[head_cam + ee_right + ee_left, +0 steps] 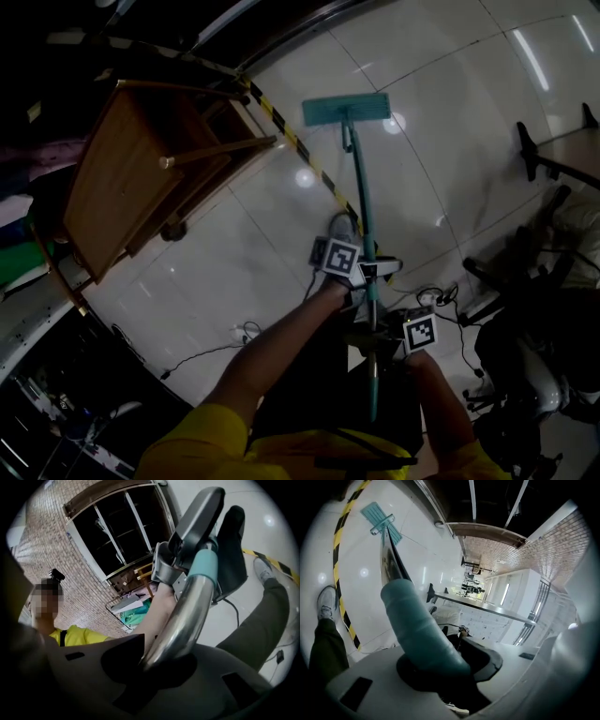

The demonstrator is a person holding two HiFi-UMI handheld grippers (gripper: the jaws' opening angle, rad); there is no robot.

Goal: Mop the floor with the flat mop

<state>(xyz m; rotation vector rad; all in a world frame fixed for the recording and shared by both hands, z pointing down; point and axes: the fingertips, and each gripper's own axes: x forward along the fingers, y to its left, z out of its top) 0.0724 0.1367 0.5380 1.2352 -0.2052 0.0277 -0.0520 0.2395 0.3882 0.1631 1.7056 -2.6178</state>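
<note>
The flat mop's teal head (346, 110) lies flat on the white tiled floor, just past the yellow-black tape line. Its handle (364, 211) runs back toward me. My left gripper (367, 281) is shut on the handle's teal grip sleeve (419, 630), higher up the pole. My right gripper (380, 345) is shut on the bare metal shaft (180, 620) lower down, close to my body. In the left gripper view the mop head (380, 522) shows far down the handle. In the right gripper view the left gripper (197, 545) appears further along the pole.
A wooden table (122, 178) stands at the left, close to the tape line (300, 150). Cables and a power strip (427, 298) lie on the floor near my feet. Dark chairs and equipment (534, 347) crowd the right. My shoe (342, 230) rests by the handle.
</note>
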